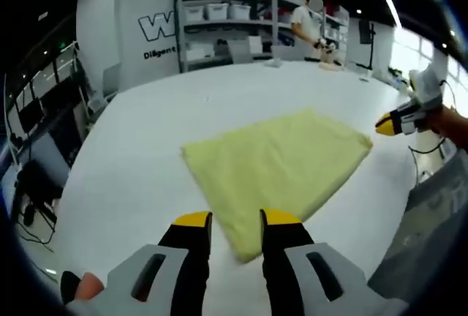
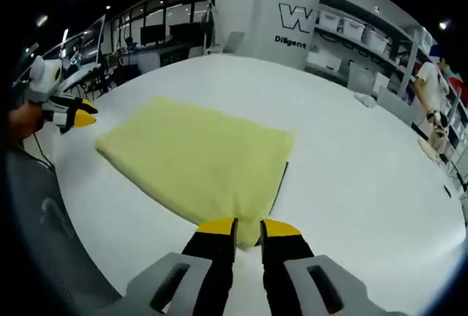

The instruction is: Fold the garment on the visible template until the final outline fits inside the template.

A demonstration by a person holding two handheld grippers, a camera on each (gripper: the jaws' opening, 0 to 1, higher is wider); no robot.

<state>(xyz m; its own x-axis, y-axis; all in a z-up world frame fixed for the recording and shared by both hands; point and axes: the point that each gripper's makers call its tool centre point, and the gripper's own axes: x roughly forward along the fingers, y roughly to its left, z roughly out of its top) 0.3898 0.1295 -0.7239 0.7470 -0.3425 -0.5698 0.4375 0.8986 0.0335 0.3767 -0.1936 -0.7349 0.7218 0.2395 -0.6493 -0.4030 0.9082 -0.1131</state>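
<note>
Start close in. In the left gripper view, your left gripper [image 1: 236, 222] hangs over the near corner of the yellow garment [image 1: 281, 159], and its two yellow tips stand apart with nothing between them. In the right gripper view, your right gripper [image 2: 248, 228] sits over its own near corner of the cloth, tips a little apart and empty too. I cannot tell if either one is touching the cloth.

The garment lies flat on the white table [image 1: 146, 162], already folded into a rough rectangle. Each gripper is at an opposite end of it, so the cloth stretches away from your left jaws toward your right hand (you can see that gripper at the far right of the left gripper view). A thin dark line [image 2: 280, 181] peeks out along the cloth's right edge; that may be the template's edge.

Farther back stand shelves [image 1: 219, 16] with white bins, and a person beside them.
</note>
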